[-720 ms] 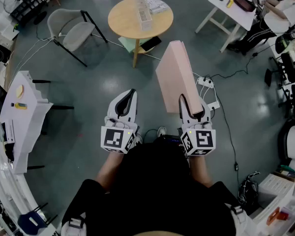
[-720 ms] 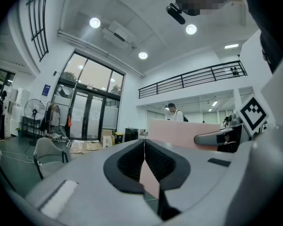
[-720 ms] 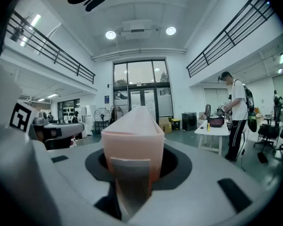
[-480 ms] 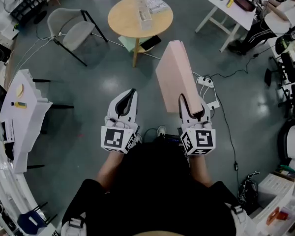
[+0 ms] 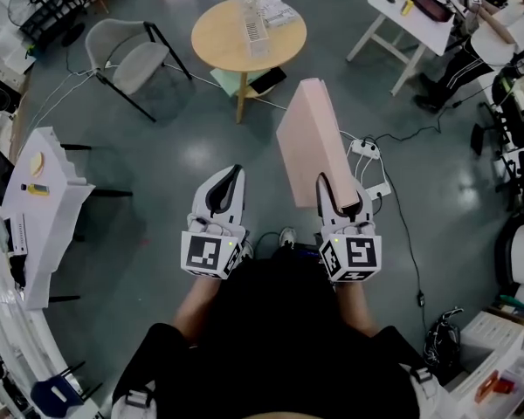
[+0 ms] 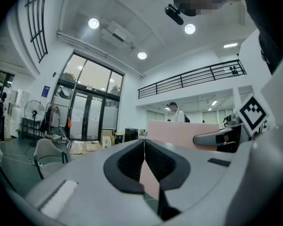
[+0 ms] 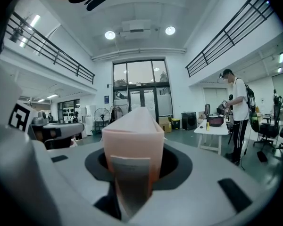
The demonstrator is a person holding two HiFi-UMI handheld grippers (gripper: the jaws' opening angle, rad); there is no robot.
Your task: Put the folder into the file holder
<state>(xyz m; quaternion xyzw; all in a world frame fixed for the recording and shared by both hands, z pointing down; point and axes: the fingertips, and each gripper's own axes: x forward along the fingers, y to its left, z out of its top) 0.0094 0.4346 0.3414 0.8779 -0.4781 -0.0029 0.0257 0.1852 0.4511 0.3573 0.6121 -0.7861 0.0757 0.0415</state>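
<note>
currently right claw (image 5: pixel 341 195) grips only the near edge of the folder (image 5: pixel 313 138), risking pivot before the file holder (image 5: pixel 251 20) far ahead; left claw (image 5: pixel 233 173) closed, empty.

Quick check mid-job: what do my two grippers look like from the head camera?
The left gripper and right gripper match: white moulded shells, black-lined jaws tapering forward, and a cube with black-and-white square markers at each rear end. The person wears a black top.

Round table (image 5: pixel 214 38) bearing file holder (image 5: pixel 255 20)
</note>
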